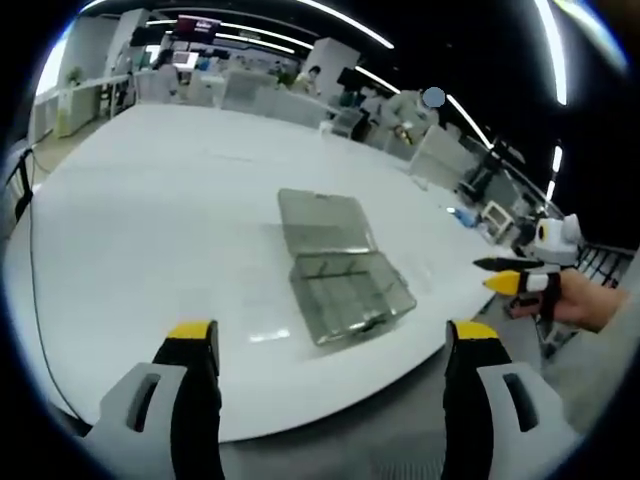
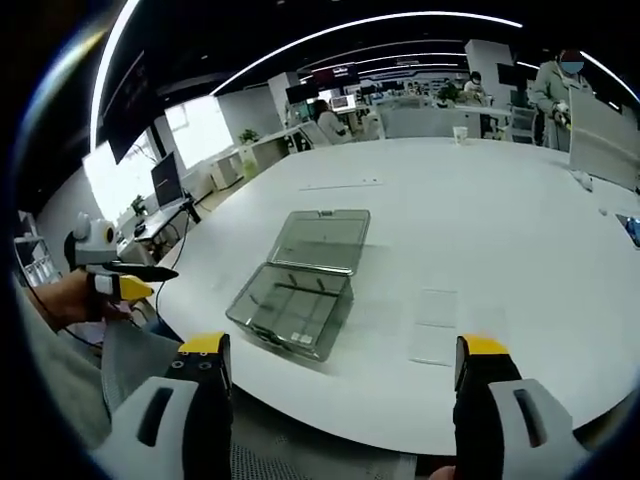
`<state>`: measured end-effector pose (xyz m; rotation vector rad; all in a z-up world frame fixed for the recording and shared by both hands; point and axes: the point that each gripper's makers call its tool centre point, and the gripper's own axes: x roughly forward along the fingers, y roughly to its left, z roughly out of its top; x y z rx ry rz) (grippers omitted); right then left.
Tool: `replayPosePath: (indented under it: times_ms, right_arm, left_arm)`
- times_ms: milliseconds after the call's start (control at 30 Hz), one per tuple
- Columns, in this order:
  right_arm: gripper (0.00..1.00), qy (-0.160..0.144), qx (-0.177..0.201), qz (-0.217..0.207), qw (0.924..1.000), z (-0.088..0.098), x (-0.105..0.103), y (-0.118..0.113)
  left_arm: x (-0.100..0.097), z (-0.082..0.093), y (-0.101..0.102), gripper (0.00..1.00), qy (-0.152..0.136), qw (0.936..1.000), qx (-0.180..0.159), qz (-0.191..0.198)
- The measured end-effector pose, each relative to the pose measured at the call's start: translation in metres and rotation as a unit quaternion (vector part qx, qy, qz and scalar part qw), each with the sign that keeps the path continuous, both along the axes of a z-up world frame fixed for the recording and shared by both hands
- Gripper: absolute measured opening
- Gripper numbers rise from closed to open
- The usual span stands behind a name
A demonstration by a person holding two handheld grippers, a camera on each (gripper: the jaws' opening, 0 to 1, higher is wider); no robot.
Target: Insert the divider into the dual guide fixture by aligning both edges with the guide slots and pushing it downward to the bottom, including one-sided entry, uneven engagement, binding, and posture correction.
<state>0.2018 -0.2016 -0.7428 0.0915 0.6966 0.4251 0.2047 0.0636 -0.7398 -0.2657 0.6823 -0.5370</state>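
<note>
Office desks and ceiling strip lights ring a wide white counter [image 2: 480, 200]. On it lies an open clear compartment box, the fixture [image 2: 295, 300], its lid [image 2: 322, 240] flat behind; two clear divider sheets [image 2: 433, 322] lie just beside. Left hand-held gripper [image 1: 335, 340] and right hand-held gripper [image 2: 340, 355] both gape apart, holding nothing. Best approach: pinch one divider by its top edge, keeping it square to both slots.

A smoky, see-through grey is seen on the open case [image 1: 345, 270], plain white on the table [image 1: 150, 230], yellow tips on black-and-grey left gripper [image 1: 330, 335].
</note>
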Motion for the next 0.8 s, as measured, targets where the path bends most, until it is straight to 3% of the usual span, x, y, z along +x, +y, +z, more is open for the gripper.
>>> replayPosePath:
  times_ms: [800]
  right_arm:
    - [0.9,0.033,-0.013,-0.029,0.999,-0.012,0.007,-0.019]
  left_arm:
    - [0.009,-0.008,0.0,0.89,0.015,0.9999,0.007,0.0]
